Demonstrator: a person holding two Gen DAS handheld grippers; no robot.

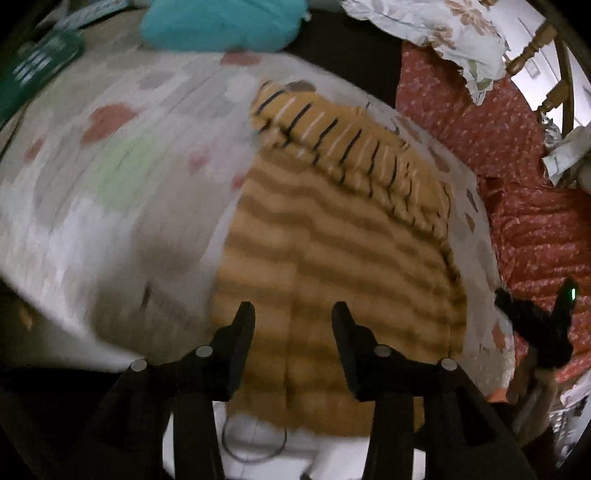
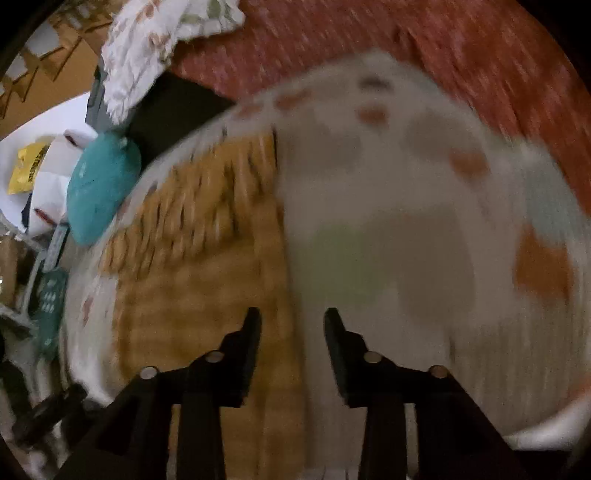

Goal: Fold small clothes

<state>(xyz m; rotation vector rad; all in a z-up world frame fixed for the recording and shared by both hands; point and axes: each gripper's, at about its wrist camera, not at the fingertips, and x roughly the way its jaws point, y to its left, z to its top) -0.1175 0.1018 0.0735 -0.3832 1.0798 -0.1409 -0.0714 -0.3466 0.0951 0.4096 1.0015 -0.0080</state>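
On the pale patterned sheet, the left gripper hangs parted and empty over the partly folded mustard-yellow striped knit garment, further folds seemingly remaining, while the right gripper likewise gapes empty.

My left wrist camera looked steeply down from close above the yellow striped garment, which filled its middle. My right wrist camera tilted down just as close, that garment lying left of centre. Both caught the teal bundle beyond it.
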